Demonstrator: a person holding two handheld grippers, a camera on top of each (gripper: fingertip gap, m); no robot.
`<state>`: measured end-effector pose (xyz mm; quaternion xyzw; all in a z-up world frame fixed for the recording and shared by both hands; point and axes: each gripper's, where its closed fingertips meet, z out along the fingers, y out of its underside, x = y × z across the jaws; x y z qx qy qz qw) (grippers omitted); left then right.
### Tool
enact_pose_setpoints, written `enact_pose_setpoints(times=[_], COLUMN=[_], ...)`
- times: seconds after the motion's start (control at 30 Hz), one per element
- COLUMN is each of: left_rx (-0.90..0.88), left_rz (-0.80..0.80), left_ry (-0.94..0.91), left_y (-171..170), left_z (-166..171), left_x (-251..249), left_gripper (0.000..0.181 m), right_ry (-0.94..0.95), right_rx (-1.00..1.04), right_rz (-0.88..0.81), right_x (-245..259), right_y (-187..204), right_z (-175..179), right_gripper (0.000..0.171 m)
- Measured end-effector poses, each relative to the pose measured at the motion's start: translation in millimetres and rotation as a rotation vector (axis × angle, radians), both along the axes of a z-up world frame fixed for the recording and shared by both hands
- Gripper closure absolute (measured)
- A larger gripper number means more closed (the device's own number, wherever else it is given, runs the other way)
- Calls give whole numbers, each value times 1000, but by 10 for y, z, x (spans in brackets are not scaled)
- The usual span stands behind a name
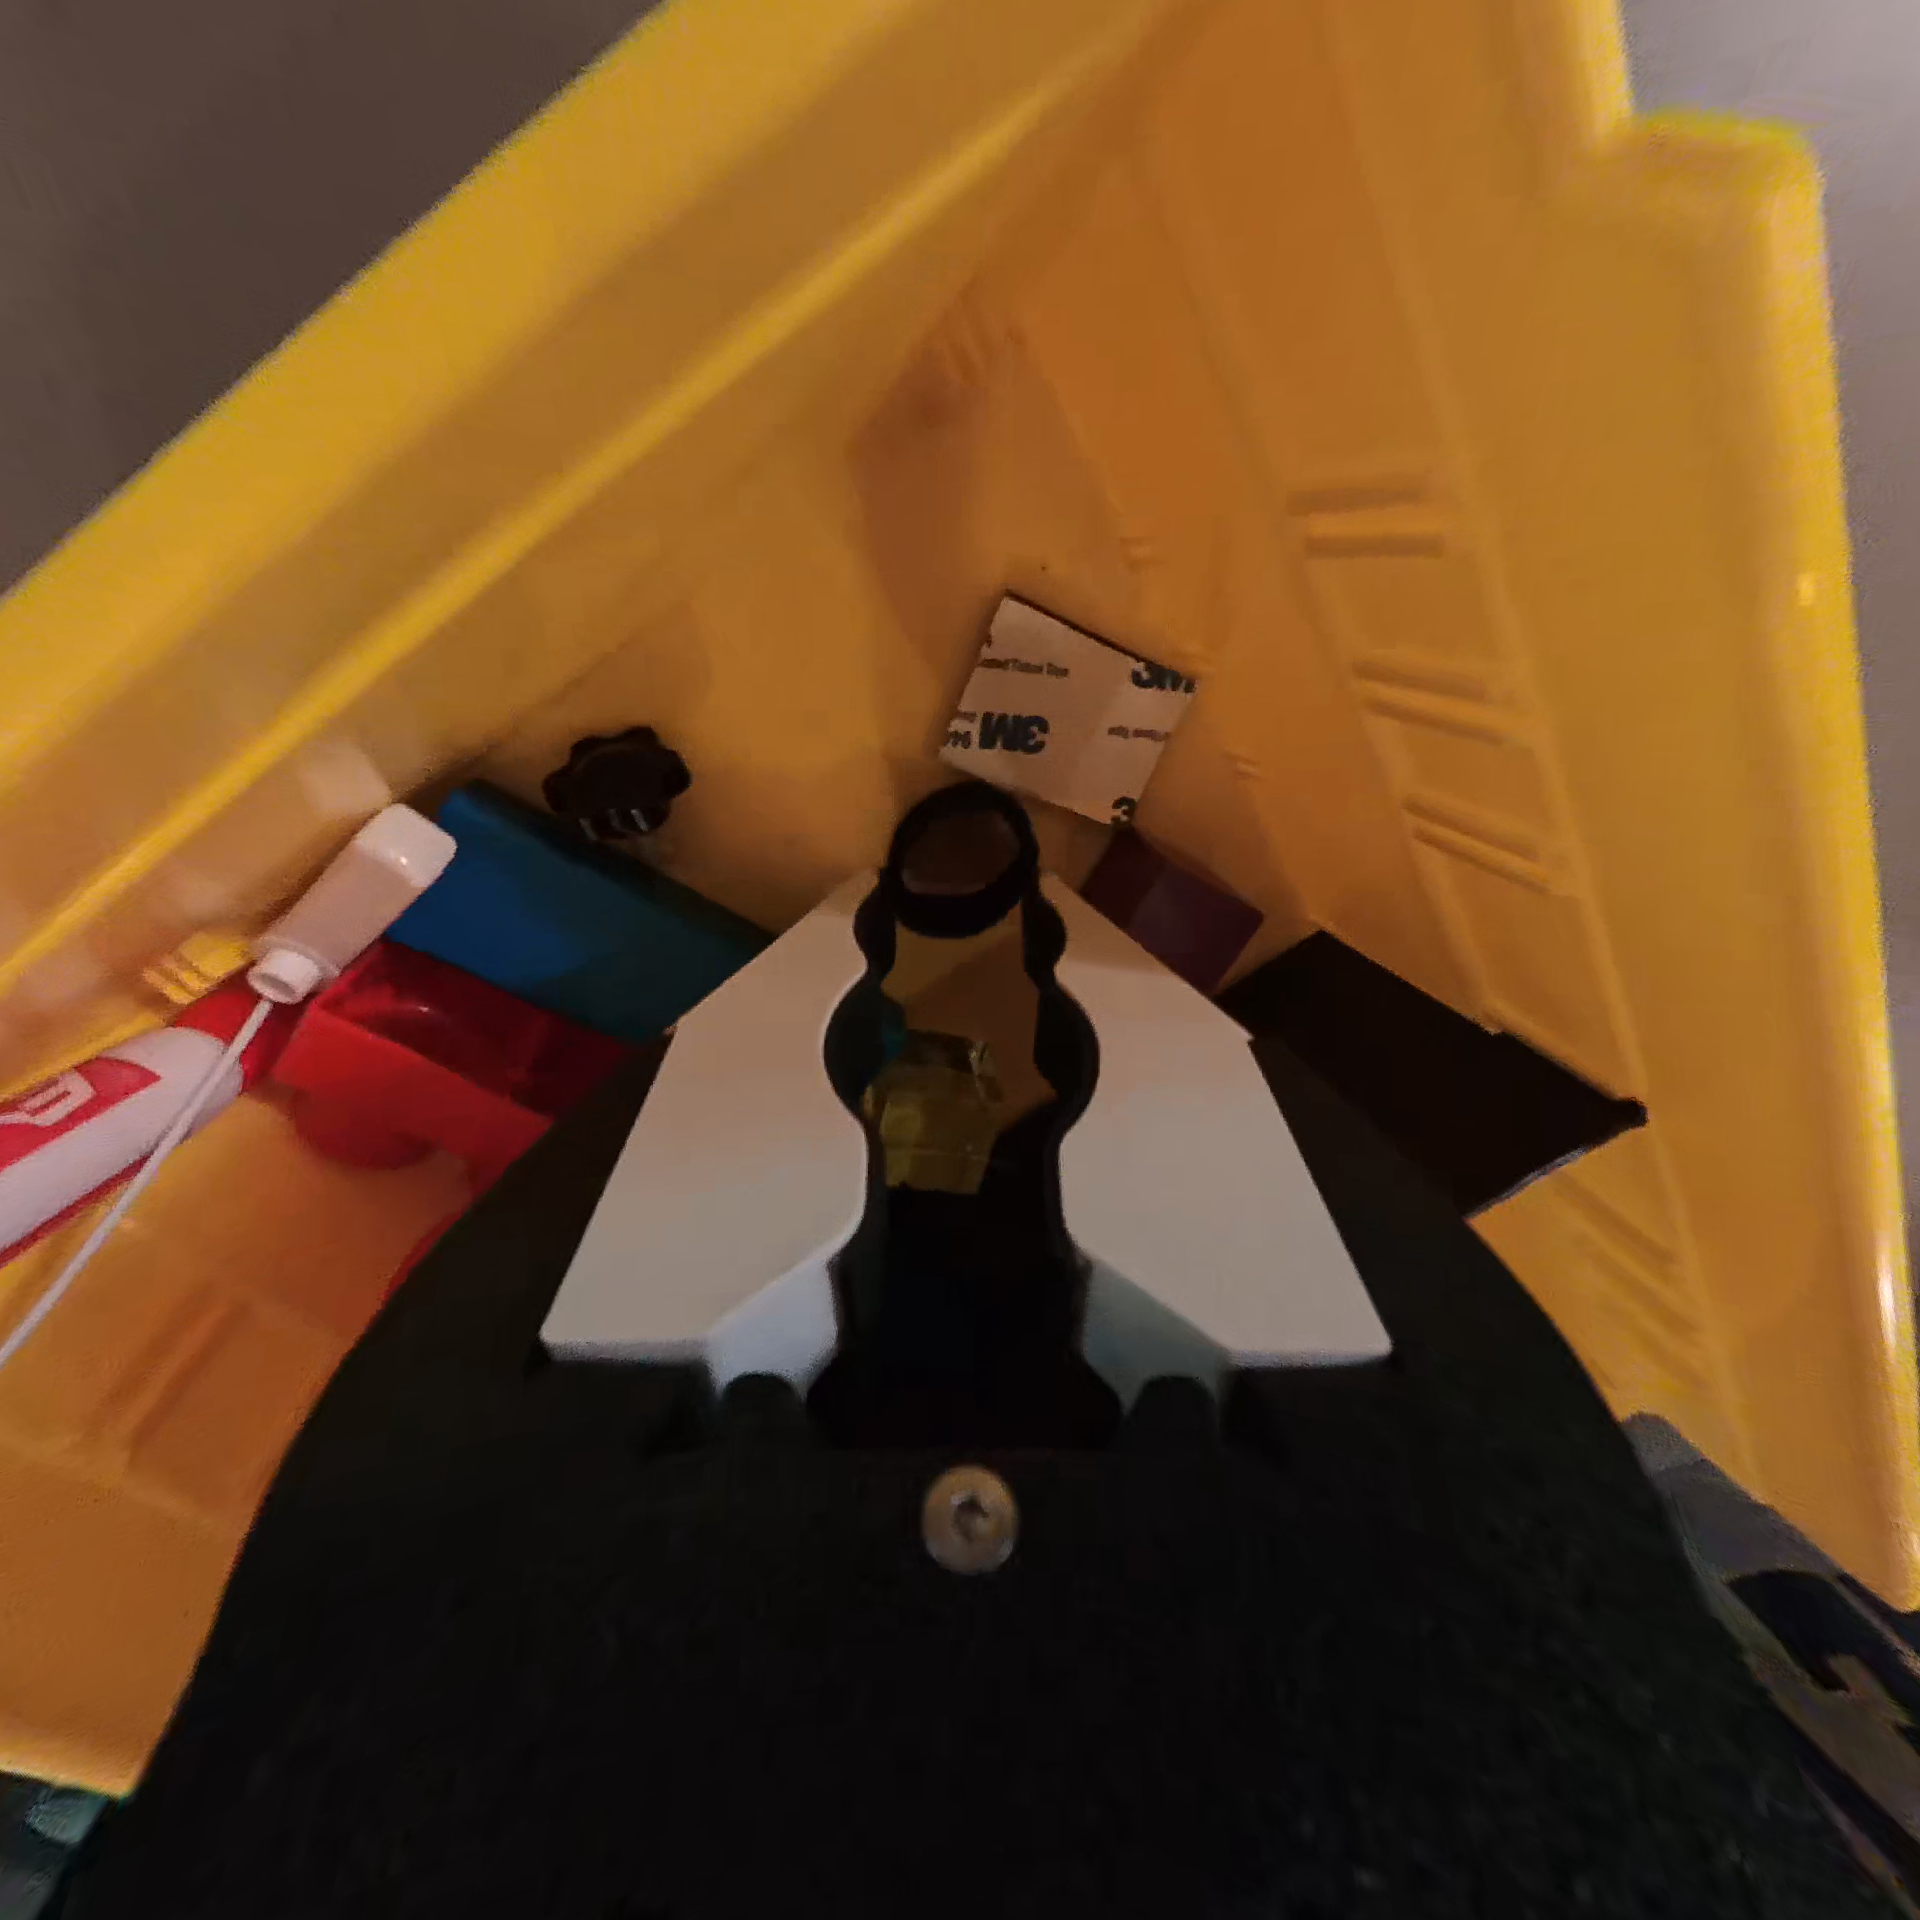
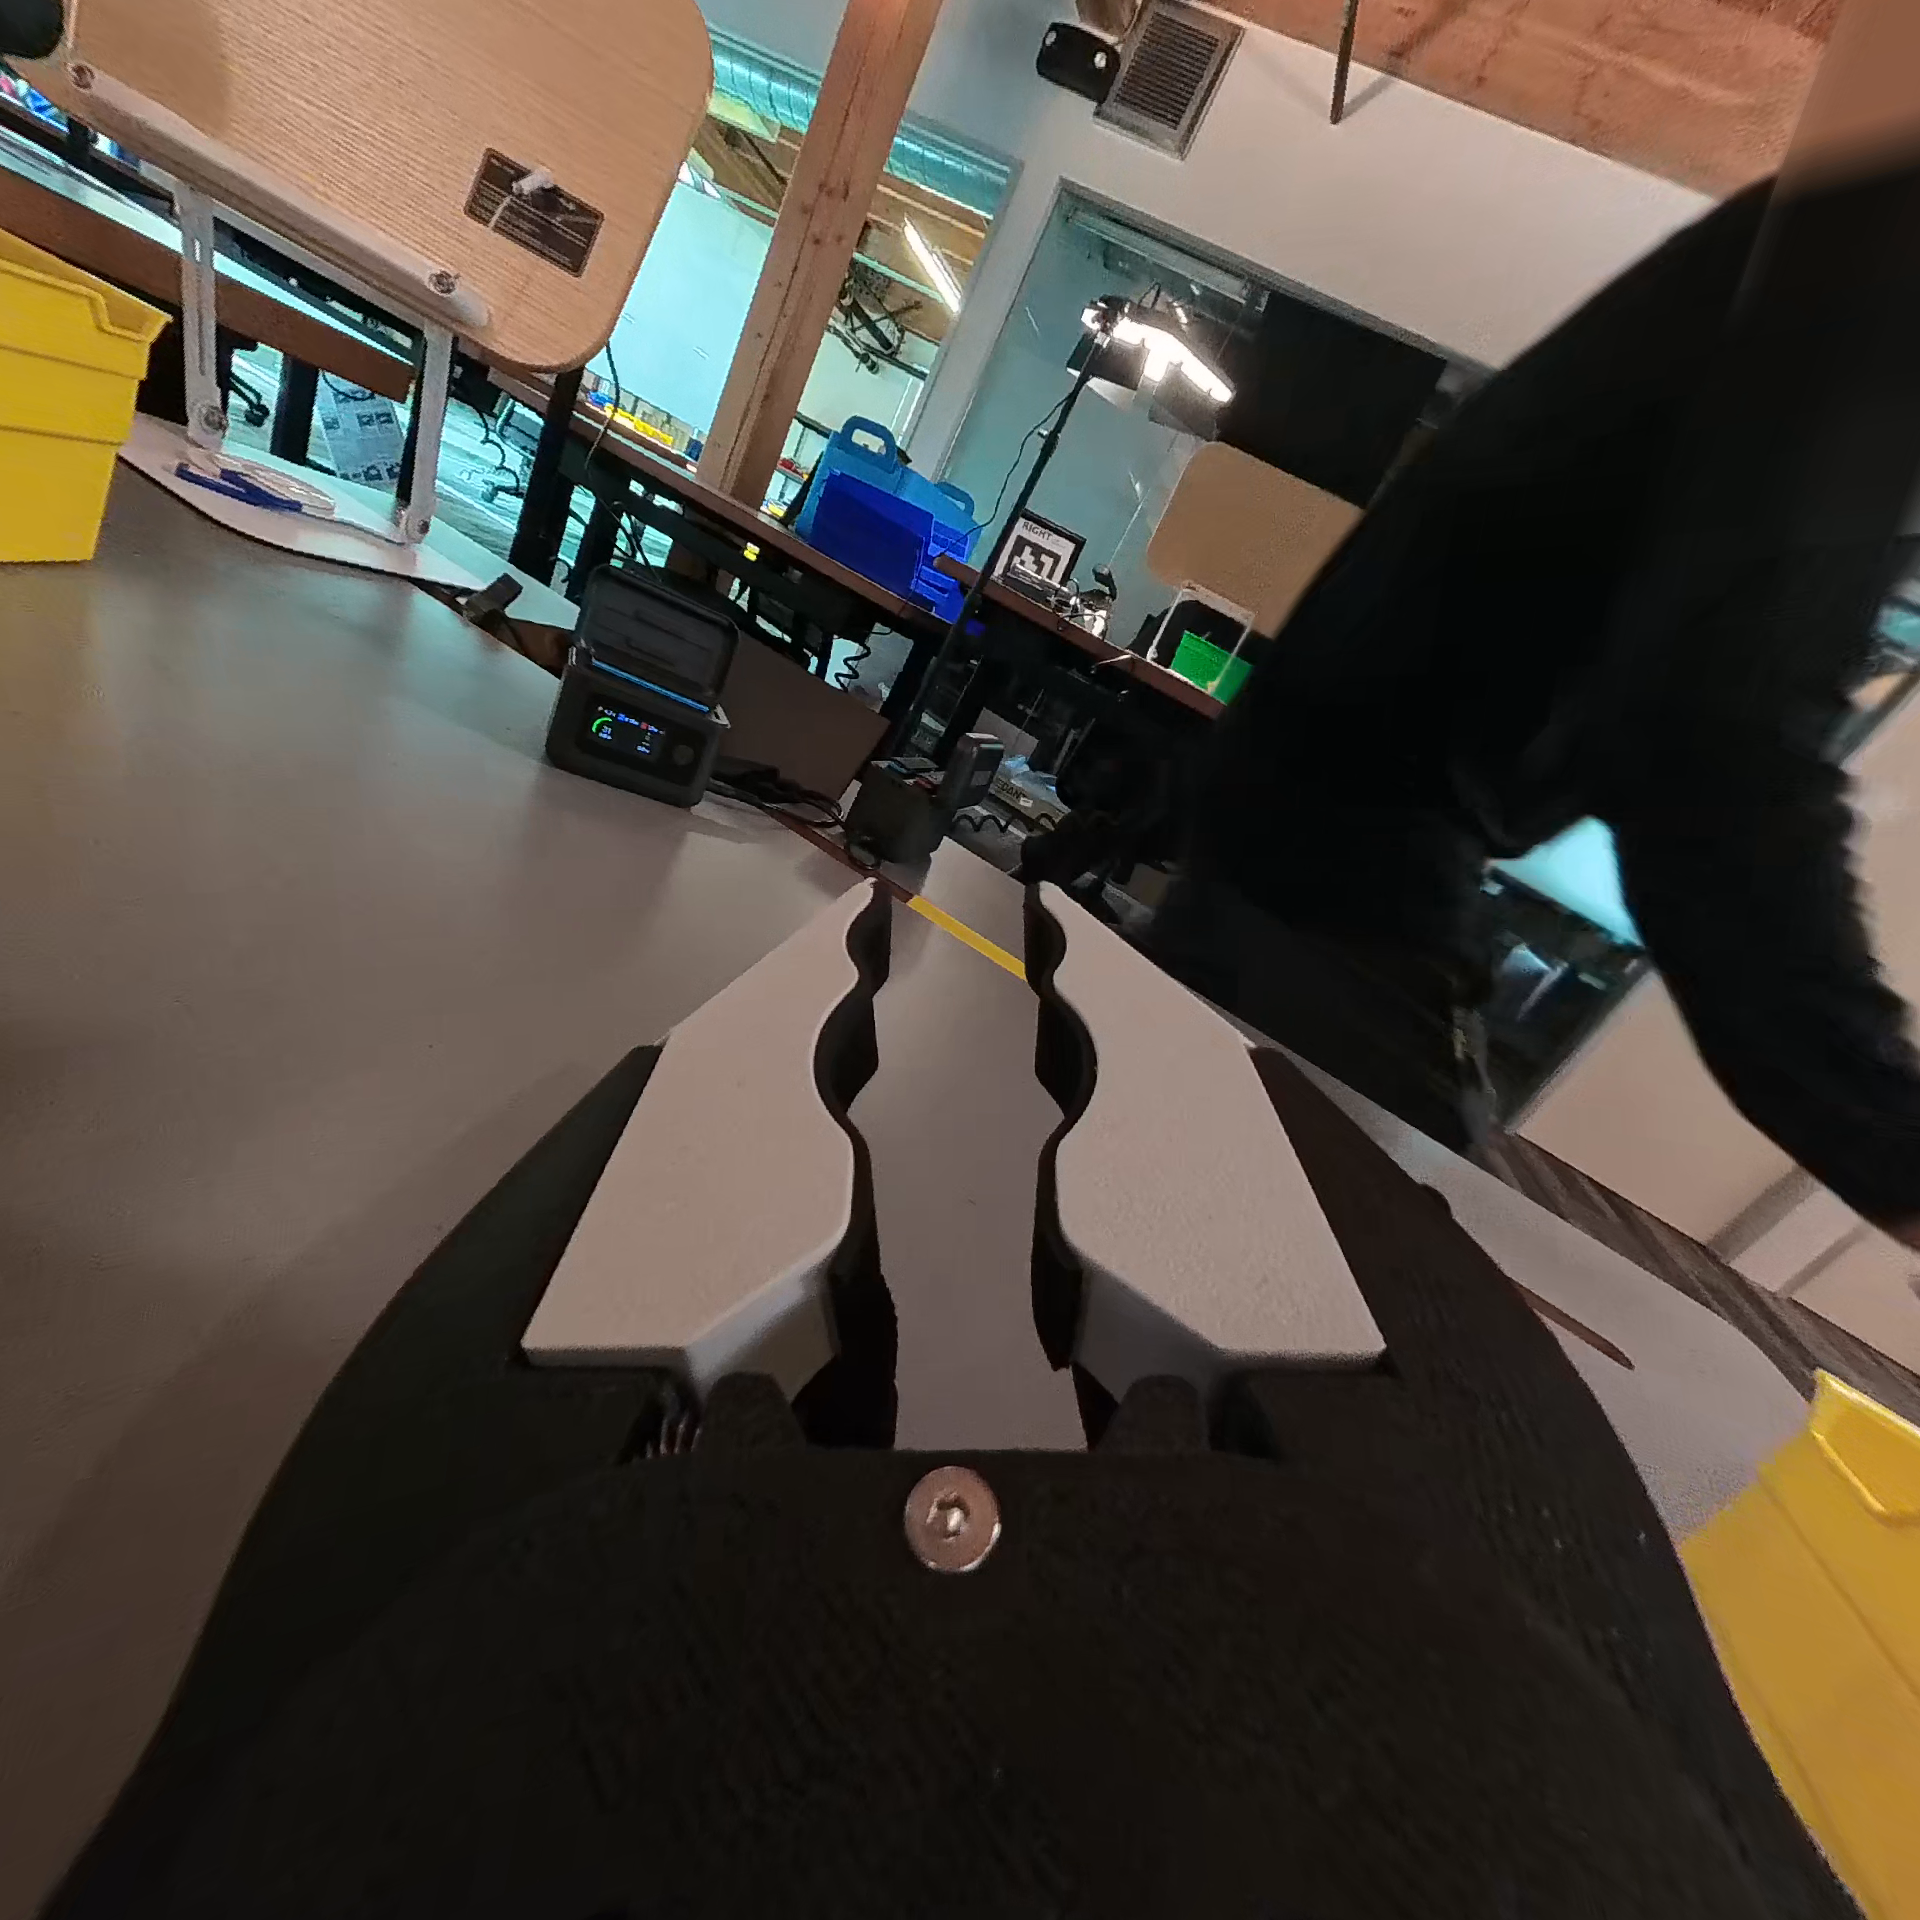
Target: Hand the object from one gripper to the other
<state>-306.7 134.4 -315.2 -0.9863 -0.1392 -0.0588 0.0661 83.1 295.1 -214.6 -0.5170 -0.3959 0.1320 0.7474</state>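
Note:
My left gripper (image 1: 961,883) reaches down into a yellow bin (image 1: 623,416). Its white fingertips press both sides of a small black ring (image 1: 966,802) that stands near the bin's back wall. A yellowish translucent piece (image 1: 930,1107) shows through the gap lower between the fingers. My right gripper (image 2: 956,894) hovers low over a grey table (image 2: 260,883). Its jaws stand a little apart with nothing between them. The left gripper does not show in the right wrist view.
In the bin lie a blue block (image 1: 561,914), a red block (image 1: 416,1070), a white-capped tube (image 1: 156,1081), a black knob (image 1: 618,779), a white adhesive pad (image 1: 1070,707) and dark blocks (image 1: 1434,1081). A person's black sleeve (image 2: 1558,623), a grey power unit (image 2: 639,707) and two yellow bins (image 2: 52,416) (image 2: 1818,1621) surround the right gripper. The left gripper's tips are roughly 45 cm from the right gripper's. From the left gripper's tips to the black knob (image 1: 618,779) is close to 5 cm.

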Motion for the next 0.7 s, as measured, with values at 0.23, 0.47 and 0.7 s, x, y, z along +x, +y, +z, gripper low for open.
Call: enact_pose_setpoints(times=[0.23,0.47,0.7], left_rx=[175,558,976], left_rz=[-25,-108,-391], left_ry=[-1,24,80], left_y=[74,351,615], left_z=[276,1097,2102], left_x=[-28,366,1656], left_gripper=[163,163,162], right_ry=[1,-1,8], right_rx=[2,5,3], right_rz=[9,12,23], right_x=[-16,-21,-7], right_y=[-13,-22,-45], right_z=[4,1,5], right_gripper=[148,147,147])
